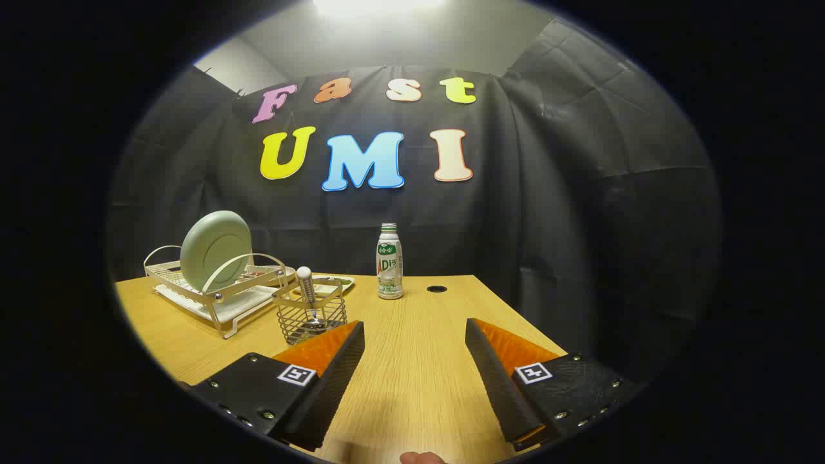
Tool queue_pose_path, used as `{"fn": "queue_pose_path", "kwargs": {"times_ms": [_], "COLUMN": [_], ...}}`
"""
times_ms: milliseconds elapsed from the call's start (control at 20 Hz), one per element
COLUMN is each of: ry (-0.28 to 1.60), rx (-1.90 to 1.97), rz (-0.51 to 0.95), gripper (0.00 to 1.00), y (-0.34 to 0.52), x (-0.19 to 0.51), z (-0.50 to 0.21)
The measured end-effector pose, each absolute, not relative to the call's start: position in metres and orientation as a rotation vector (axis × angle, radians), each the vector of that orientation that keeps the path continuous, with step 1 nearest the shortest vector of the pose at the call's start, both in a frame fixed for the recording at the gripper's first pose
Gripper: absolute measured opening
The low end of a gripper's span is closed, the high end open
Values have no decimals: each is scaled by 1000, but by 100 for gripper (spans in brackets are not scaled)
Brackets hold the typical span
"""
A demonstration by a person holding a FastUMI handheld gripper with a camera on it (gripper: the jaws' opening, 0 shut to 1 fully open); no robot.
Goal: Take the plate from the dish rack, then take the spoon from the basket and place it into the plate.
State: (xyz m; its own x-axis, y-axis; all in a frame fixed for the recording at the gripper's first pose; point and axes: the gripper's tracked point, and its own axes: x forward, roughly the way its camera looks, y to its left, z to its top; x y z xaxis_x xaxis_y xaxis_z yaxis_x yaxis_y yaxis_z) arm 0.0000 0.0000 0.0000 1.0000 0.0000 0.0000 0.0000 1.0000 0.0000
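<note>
Tongs [414, 351] spread wide apart, holding nothing, poised low over bare wooden surface [412, 380]. Plate [214, 250] well beyond the left finger, off to the left and farther back, standing on edge in the dish rack [213, 299], tilted slightly backward, its underside ring facing forward. Pale green, round, plain, with a raised foot ring; braced by the rack's curved wire hoops. Rack of light metal wire with a white drip tray beneath, set near the surface's left rear part.

Spoon [307, 293] upright in the wire basket [310, 312], just ahead of and slightly left of the left fingertip, between that finger and the rack. Rounded pale handle end sticking up above the basket rim, shiny metal part down inside the mesh. Basket square, open-topped, thin wire grid, standing close beside the rack's front corner.

Behind the basket, a small flat dish [335, 281] lying on the surface, contents too small to tell. Bottle [389, 261] with white-and-green label standing upright, straight ahead beyond the gap between the fingers. Small dark round hole [436, 289] in the surface just right of the bottle.
</note>
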Motion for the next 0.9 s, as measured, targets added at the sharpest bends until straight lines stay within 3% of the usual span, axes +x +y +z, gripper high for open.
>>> {"fn": "queue_pose_path", "kwargs": {"times_ms": [500, 900], "ry": [-35, -57], "rx": [26, 12], "rz": [-13, -21], "gripper": [97, 97], "y": [-7, 9], "x": [67, 58], "z": [20, 140]}}
